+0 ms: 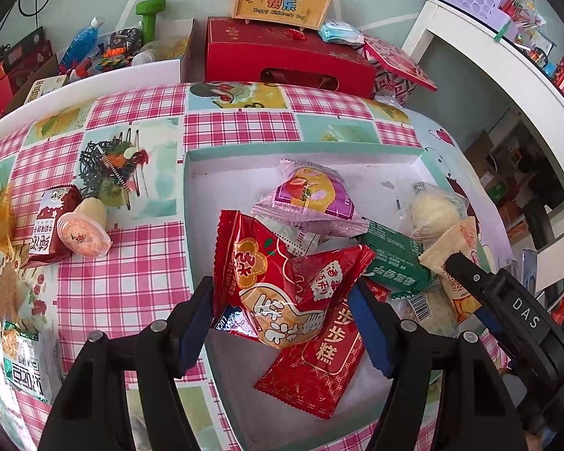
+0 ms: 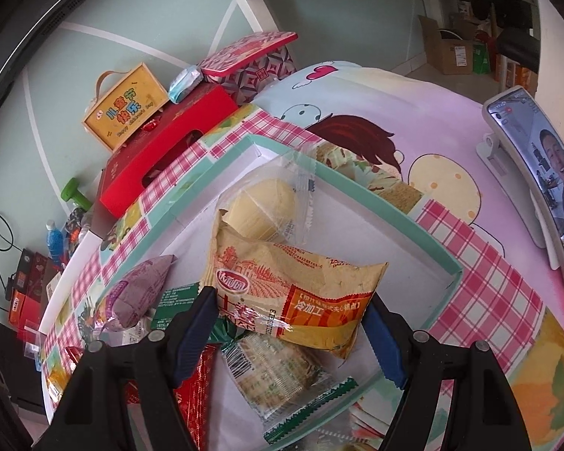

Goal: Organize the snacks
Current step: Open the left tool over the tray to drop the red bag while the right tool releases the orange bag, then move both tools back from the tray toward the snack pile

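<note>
Left gripper jaws clamped on red foil snack packet, right gripper jaws clamped on yellow plastic cake packet, 2 packets over white mint-rimmed tray, pink crinkled packet at 12 o'clock.

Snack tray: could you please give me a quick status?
Left gripper straddles red packet; right gripper straddles yellow packet. Grip unclear. Tray piled, packets overlapping.

The table, under a pink-checked cloth, carries a shallow box near its far edge, a red milk carton and jelly cup toward its left edge.
</note>
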Action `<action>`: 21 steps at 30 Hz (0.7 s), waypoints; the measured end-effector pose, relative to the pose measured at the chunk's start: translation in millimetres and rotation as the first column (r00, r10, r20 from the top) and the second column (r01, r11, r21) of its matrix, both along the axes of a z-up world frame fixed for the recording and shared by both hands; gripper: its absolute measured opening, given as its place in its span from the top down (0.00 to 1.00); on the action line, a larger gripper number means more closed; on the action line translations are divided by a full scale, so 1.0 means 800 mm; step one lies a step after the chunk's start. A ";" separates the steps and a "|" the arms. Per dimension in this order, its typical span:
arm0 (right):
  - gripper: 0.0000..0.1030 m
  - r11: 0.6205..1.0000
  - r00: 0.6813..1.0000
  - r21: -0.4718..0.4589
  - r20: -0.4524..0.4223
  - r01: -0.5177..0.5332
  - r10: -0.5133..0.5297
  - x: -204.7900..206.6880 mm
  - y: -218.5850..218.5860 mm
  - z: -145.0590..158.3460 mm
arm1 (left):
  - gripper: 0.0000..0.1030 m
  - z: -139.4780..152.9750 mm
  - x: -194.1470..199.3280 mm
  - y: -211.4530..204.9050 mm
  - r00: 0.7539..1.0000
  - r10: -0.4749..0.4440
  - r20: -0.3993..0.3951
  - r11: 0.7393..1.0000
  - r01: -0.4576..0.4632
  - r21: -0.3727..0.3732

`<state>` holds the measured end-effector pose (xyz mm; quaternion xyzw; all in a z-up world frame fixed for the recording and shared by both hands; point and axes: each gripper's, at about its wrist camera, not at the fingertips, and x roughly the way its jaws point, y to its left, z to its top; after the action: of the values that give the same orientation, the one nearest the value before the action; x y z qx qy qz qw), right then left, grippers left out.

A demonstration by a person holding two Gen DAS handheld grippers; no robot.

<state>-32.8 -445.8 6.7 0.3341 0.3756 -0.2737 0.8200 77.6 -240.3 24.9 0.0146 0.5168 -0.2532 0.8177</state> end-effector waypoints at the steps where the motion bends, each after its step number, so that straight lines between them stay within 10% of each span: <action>1: 0.24 1.000 1.000 -0.004 -0.003 -0.001 0.001 0.001 0.001 0.000 | 0.30 0.000 0.000 0.000 1.000 0.001 0.000 1.000 -0.001 0.000; 21: 0.00 0.994 0.999 -0.099 -0.016 -0.044 0.043 0.006 0.013 0.020 | 0.17 0.029 0.002 0.021 0.998 0.059 0.013 0.998 -0.059 -0.010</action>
<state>-28.1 -435.4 22.7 0.2829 0.3745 -0.2765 0.8386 79.3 -223.5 48.1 -0.0027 0.5102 -0.2312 0.8284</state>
